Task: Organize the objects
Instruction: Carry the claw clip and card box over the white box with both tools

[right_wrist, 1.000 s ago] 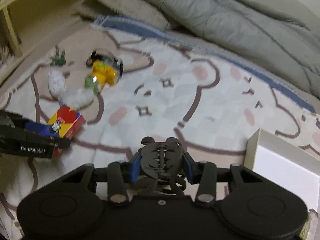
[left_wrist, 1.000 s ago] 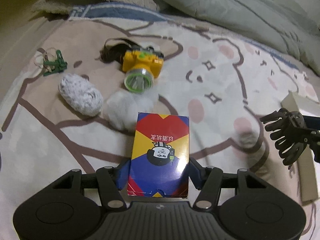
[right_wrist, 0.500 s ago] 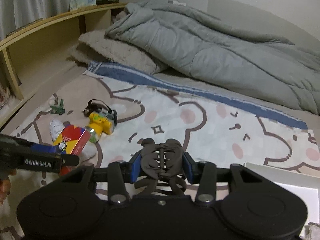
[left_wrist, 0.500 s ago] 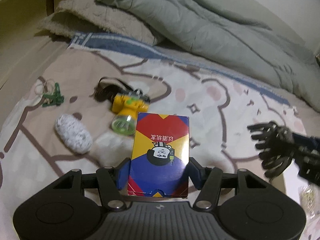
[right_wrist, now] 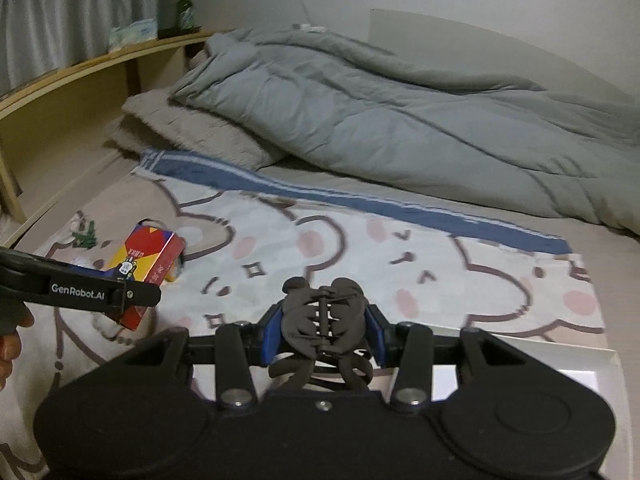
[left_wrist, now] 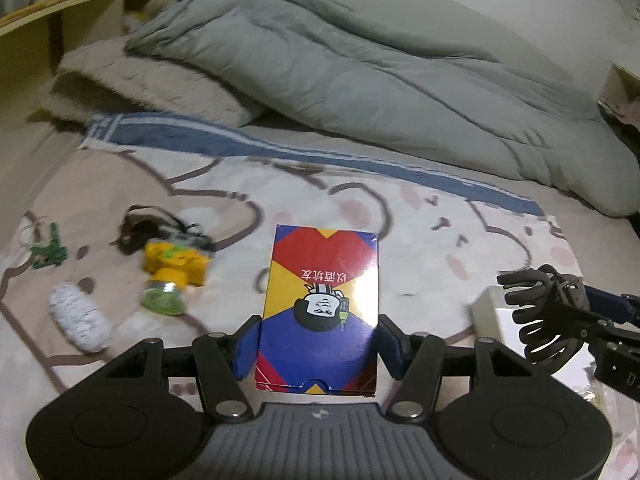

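My left gripper (left_wrist: 318,350) is shut on a red, yellow and blue card box (left_wrist: 322,300), held up above the bed. The same card box (right_wrist: 142,268) shows at the left of the right wrist view. My right gripper (right_wrist: 322,334) is shut on a dark brown hair claw clip (right_wrist: 322,320), which also appears as the claw clip (left_wrist: 540,316) at the right of the left wrist view. A white open box (right_wrist: 576,372) lies just below and to the right of the right gripper; its corner, the white box (left_wrist: 490,314), is in the left wrist view.
On the cartoon bedsheet (left_wrist: 400,216) at the left lie a yellow headlamp (left_wrist: 174,272), a white knitted roll (left_wrist: 78,316) and a green clip (left_wrist: 50,248). A grey duvet (left_wrist: 360,80) and a beige pillow (left_wrist: 140,84) fill the far side. A wooden shelf (right_wrist: 80,72) runs along the left.
Both grippers have risen and tilted up, so more of the duvet and wall shows. The objects on the sheet look smaller and lower. Both grips are unchanged.
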A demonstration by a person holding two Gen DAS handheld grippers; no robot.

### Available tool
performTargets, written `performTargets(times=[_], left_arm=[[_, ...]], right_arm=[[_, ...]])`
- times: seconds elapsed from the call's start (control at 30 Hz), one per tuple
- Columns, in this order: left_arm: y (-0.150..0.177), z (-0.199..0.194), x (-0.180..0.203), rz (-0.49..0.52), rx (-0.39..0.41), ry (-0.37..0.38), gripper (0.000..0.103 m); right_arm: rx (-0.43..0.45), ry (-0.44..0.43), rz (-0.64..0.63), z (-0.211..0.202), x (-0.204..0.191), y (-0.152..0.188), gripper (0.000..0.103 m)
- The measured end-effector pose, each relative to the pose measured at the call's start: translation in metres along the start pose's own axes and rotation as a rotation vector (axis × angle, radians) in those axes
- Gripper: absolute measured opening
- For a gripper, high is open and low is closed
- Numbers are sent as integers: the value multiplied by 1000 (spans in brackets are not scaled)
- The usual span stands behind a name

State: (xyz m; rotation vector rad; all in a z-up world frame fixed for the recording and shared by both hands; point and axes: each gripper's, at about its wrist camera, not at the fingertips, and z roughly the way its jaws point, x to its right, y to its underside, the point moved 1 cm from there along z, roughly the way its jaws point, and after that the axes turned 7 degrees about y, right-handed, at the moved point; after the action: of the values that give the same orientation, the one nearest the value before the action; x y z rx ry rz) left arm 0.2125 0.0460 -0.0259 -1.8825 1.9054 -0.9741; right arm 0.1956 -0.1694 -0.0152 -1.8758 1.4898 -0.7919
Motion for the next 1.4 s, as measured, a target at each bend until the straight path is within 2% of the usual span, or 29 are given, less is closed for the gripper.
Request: performTargets(times=[0.2, 0.5, 0.67, 0.97, 1.17, 1.4], left_arm=[[0, 8, 46, 51, 4, 59, 60], [15, 22, 113, 100, -41, 165, 60], [32, 37, 152, 115, -95, 241, 60], [71, 79, 210, 153, -228, 321, 60], [97, 104, 222, 128, -307, 318, 60], [111, 118, 224, 113, -346, 302, 60]], right_arm=[[8, 57, 56, -9, 55, 9, 45], [-4, 149, 135, -10, 133, 31, 45], [-33, 218, 186, -4, 174, 47, 45], [-67, 322, 292, 8, 230, 72, 45], [-72, 356, 347, 24, 252, 84, 45], [-63, 388, 266, 53, 258, 91, 45]])
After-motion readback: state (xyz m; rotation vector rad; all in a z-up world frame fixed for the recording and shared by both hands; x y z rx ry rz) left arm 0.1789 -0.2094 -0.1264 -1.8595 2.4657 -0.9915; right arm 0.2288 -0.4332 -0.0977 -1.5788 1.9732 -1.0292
